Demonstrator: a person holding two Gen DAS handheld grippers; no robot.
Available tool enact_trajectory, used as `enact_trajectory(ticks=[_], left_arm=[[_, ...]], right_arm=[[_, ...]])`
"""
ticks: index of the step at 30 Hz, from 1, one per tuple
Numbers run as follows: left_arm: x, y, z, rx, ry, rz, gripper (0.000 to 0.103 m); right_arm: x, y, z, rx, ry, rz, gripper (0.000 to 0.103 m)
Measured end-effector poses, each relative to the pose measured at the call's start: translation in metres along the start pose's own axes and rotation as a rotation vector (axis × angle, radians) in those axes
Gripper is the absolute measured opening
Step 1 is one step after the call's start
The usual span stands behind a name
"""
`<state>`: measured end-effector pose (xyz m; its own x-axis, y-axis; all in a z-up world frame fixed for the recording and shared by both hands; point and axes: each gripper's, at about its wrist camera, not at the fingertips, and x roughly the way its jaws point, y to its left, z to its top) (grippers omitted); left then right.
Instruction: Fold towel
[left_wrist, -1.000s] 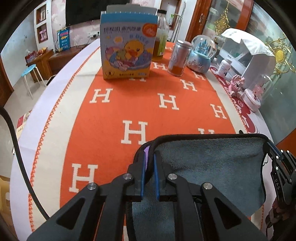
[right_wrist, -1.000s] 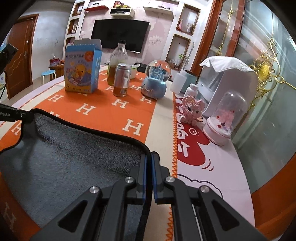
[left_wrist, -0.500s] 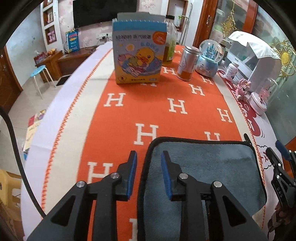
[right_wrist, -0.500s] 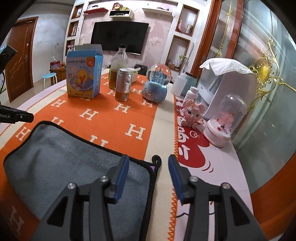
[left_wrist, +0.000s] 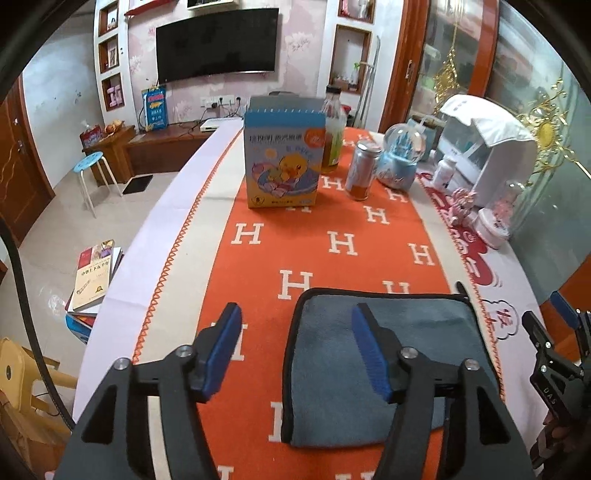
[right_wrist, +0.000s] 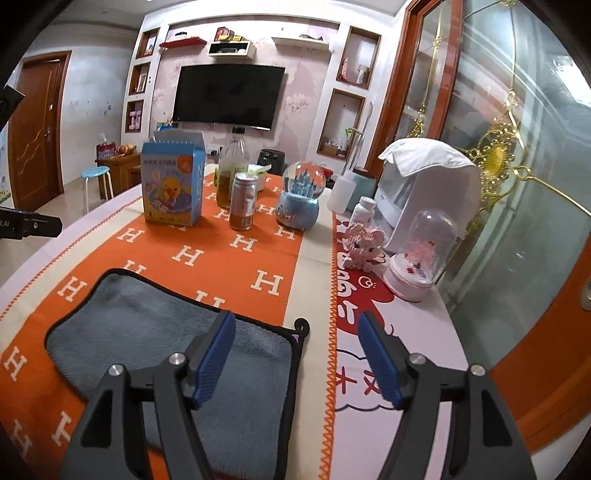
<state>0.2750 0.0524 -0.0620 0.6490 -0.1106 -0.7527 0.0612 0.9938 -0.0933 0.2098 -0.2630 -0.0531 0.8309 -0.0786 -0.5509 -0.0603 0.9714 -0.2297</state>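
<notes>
I see towel (left_wrist: 388, 354) folded flat, near the duck box (left_wrist: 284, 162) | left gripper (left_wrist: 299, 354) spread wide, empty | right gripper (right_wrist: 297, 356) spread wide, empty.

Table under an orange H-patterned cloth (left_wrist: 332, 206), bearing gray towel (left_wrist: 332, 369), duck carton (left_wrist: 284, 162), can (left_wrist: 364, 171), snow globe (right_wrist: 301, 195).

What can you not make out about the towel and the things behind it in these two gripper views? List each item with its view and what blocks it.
- Towel, left view: its near edge is hidden behind the left gripper.
- Towel, right view: the near corner is covered by the right gripper.
- Bottle, left view: partly hidden by the duck box.
- Printing on the duck box, both views: too small to read.
</notes>
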Motion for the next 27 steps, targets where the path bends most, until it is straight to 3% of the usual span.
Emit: enact_trajectory(ticks=[12, 15, 20, 27], left_arm=[[-0.083, -0.009, -0.029, 0.026, -0.071, -0.013, 0.084], [-0.100, -0.009, -0.041, 0.019, -0.072, -0.013, 0.084], [-0.126, -0.011, -0.067, 0.008, -0.071, -0.014, 0.084], [-0.151, -0.018, -0.107, 0.005, -0.050, -0.004, 0.084]], right_arm=[[-0.065, -0.006, -0.011, 0.045, -0.025, 0.034, 0.080], [-0.081, -0.007, -0.018, 0.061, -0.015, 0.044, 0.080], [-0.106, -0.005, -0.034, 0.063, -0.005, 0.057, 0.091], [-0.135, 0.001, -0.059, 0.060, 0.048, 0.102, 0.093]])
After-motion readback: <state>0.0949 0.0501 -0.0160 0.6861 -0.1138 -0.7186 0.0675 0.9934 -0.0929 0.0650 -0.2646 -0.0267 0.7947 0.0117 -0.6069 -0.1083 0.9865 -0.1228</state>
